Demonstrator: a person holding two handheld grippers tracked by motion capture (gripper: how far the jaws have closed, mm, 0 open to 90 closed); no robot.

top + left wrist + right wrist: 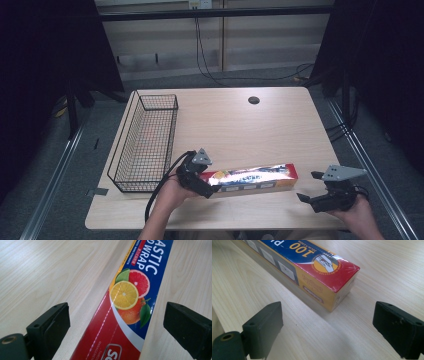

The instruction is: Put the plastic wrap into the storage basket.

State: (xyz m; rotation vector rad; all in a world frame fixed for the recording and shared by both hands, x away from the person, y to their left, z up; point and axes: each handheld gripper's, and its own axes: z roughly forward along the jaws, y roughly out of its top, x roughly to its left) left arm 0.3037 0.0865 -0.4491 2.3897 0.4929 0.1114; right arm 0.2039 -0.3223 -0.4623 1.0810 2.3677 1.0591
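- The plastic wrap box [252, 179] lay lengthwise near the table's [240, 125] front edge, just right of the wire basket [145, 142].
- Left gripper [200, 181] straddled the box's left end; jaws stood wide apart, pads clear of both sides (nothing held).
- Right gripper [314, 189] waited just off the right end, jaws wide too, gripping nothing.
- Judged step: the approach before a pick-up.
- Next move likely called for closing on the box squarely, then a level lift towards the basket.

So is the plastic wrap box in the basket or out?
Out. The plastic wrap box lies flat on the table, beside the wire basket.
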